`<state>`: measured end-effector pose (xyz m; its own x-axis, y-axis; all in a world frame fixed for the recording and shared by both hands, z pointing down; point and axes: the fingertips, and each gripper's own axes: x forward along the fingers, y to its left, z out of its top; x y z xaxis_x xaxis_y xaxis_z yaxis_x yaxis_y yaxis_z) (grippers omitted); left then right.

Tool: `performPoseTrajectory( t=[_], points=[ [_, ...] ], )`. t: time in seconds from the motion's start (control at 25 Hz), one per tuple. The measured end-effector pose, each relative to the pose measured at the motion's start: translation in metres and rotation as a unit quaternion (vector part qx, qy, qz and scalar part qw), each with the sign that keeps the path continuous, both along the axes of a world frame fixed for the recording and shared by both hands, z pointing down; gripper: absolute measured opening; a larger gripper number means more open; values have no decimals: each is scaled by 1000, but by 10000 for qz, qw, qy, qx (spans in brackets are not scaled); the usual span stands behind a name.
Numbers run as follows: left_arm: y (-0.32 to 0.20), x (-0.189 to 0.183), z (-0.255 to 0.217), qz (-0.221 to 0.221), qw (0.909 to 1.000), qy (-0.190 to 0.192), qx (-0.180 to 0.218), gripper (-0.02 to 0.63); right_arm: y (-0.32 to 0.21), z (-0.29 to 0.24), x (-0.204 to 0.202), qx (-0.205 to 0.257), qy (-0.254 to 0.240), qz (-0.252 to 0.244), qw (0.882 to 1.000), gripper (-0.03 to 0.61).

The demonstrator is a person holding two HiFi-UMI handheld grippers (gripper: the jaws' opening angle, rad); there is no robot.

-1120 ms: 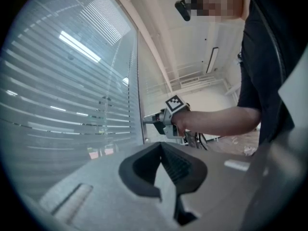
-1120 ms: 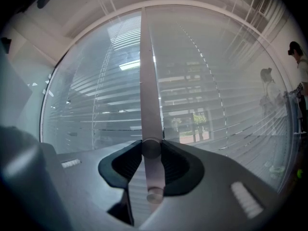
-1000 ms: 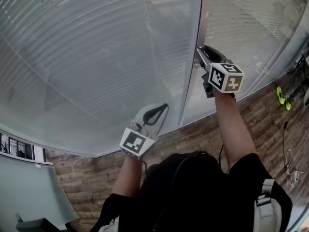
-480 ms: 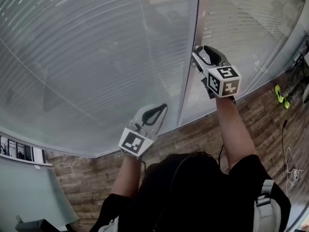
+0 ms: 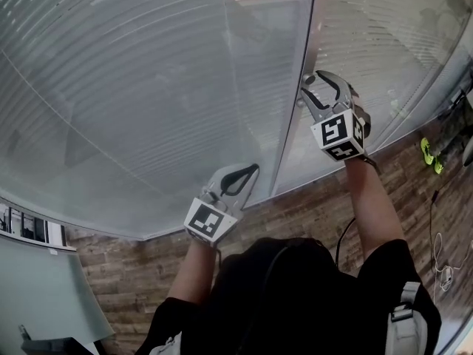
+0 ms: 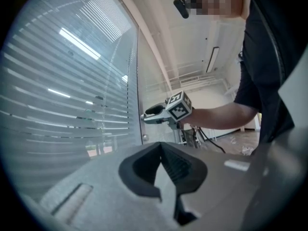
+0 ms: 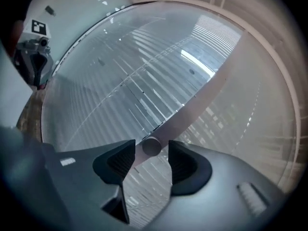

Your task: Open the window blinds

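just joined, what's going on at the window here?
A person stands at glass panes with slatted blinds lowered over them, holding a gripper in each hand. The right claw is at a small round knob on the frame post between two panes. Its jaws have just opened and eased back in slightly, and they stand either side of the knob without pressing on it. The left claw is shut and empty, held lower down.

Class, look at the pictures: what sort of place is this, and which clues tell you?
Probably an office: tall glass panels with slatted blinds, a metal frame post between them, wood-plank floor, a strip ceiling light.
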<state>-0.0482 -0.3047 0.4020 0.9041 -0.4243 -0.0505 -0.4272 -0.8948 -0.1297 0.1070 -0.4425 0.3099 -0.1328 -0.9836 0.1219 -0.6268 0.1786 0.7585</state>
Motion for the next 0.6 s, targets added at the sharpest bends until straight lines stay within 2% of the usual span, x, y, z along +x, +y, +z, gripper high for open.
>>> performPoseTrajectory(
  t=[0.16,0.36,0.6],
  points=[
    [-1,0,2,1,10000,-28,9,3,-2,6,-2,90,1083,-2,9941,222],
    [0,1,2,7,10000,-64,-73,5,-4,14,-4,265,2287,14,9731,229],
    [-2,1,1,10,10000,61,43,5,-6,15,-7,314,2542,-59,9666,229]
  ],
)
